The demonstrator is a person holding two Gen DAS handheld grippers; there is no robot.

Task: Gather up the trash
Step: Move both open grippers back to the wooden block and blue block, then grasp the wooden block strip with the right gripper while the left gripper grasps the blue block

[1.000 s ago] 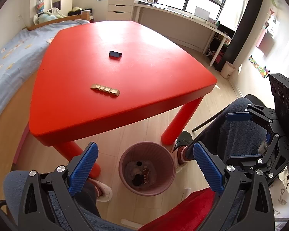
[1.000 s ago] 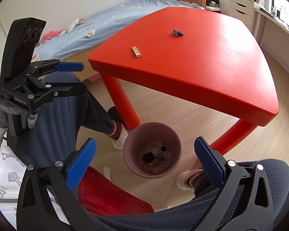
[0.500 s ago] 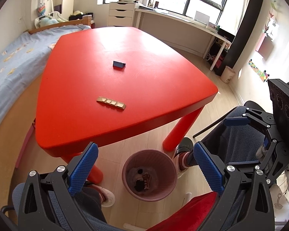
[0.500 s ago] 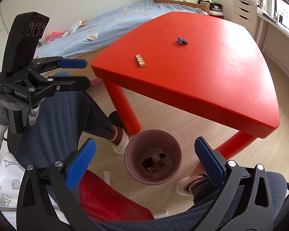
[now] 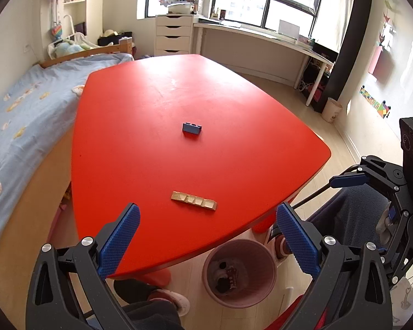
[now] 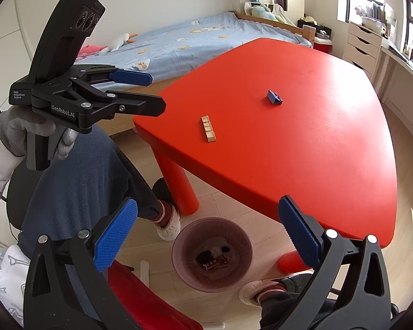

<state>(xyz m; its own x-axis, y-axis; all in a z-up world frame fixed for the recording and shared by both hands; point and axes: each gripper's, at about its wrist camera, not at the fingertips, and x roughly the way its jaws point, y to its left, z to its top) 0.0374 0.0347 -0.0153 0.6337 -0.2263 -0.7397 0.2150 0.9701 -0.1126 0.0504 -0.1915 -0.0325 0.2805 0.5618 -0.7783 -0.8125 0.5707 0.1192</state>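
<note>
A gold segmented wrapper strip (image 5: 194, 200) lies near the front edge of the red table (image 5: 140, 126); it also shows in the right wrist view (image 6: 208, 129). A small blue block (image 5: 192, 128) lies farther back (image 6: 274, 97). A pink trash bin (image 5: 239, 272) with dark scraps inside stands on the floor under the table's front edge (image 6: 212, 253). My left gripper (image 5: 206, 236) is open and empty, held just short of the table edge in front of the strip; it also shows at the left of the right wrist view (image 6: 143, 93). My right gripper (image 6: 206, 233) is open and empty above the bin.
A bed (image 5: 22, 104) with a blue cover runs along the table's left side. A white desk (image 5: 261, 38) and drawer unit (image 5: 174, 34) stand by the window. My knees and a red seat (image 6: 151, 299) are below the grippers. A red table leg (image 6: 179, 189) stands by the bin.
Both grippers have risen and tilted up toward the table. The left gripper has come closer to the gold strip; the bin has dropped lower in both views. Both stay open.
</note>
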